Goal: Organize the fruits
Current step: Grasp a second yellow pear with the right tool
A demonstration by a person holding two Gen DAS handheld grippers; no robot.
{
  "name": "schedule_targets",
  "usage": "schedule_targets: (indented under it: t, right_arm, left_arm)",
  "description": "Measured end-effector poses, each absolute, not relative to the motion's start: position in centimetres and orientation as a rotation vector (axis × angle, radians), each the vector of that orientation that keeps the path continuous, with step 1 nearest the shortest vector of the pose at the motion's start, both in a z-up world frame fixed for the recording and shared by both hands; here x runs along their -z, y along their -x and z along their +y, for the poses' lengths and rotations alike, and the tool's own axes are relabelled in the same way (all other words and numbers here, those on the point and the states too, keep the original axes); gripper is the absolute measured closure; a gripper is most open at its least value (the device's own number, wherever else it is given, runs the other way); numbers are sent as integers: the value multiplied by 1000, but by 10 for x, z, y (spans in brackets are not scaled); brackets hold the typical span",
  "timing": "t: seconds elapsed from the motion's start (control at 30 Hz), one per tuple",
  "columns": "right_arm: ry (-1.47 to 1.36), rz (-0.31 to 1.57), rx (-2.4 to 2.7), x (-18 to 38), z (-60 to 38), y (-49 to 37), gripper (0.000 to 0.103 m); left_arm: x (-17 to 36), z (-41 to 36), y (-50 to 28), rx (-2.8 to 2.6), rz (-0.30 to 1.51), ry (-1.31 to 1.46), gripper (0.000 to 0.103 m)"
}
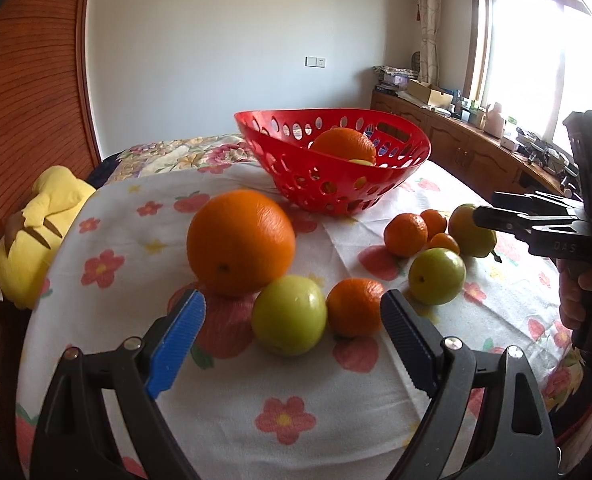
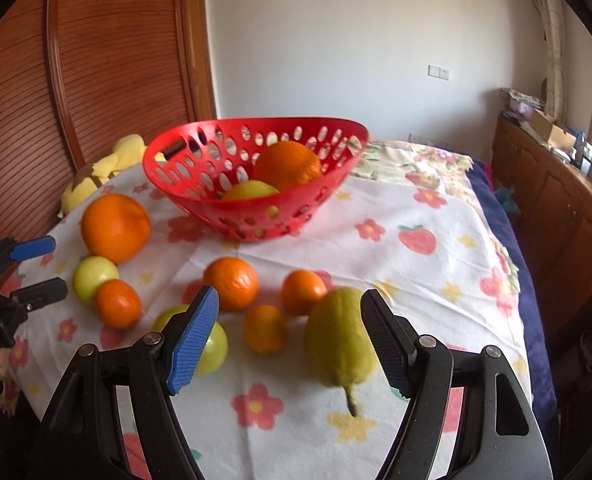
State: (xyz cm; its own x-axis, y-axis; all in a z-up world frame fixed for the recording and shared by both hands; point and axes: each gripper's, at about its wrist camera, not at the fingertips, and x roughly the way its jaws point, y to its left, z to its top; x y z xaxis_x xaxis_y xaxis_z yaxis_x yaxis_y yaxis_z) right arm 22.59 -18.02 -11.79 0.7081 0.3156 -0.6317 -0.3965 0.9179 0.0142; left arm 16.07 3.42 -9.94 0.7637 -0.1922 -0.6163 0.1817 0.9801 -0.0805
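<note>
A red perforated basket [image 1: 411, 158] [image 2: 168, 176] stands at the back of the flowered cloth and holds a big orange [image 1: 343, 144] [image 2: 288, 164] and a yellow fruit [image 2: 252, 191]. My left gripper [image 1: 292, 312] is open just before a green apple [image 1: 290, 314] and a small orange [image 1: 355, 306], with a large orange [image 1: 240, 242] behind. My right gripper [image 2: 290, 320] is open and empty around a small orange [image 2: 264, 329] and a green pear [image 2: 339, 340]. Other small oranges [image 2: 232, 282] and a green apple [image 2: 214, 346] lie close by.
A yellow plush toy [image 1: 36, 232] lies at the table's left edge by a wooden slatted door [image 2: 96, 60]. A bed with a floral cover [image 2: 415, 164] lies behind the table. A wooden cabinet [image 2: 555, 200] runs along the right wall under the window.
</note>
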Motion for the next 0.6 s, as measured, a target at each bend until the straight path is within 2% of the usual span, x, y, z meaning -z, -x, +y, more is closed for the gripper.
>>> schedule_targets:
  t: [0.6]
  right_arm:
    - [69,746,-321,143,-205,-243,32]
  left_arm:
    - [122,43,-159,191,652,39,13]
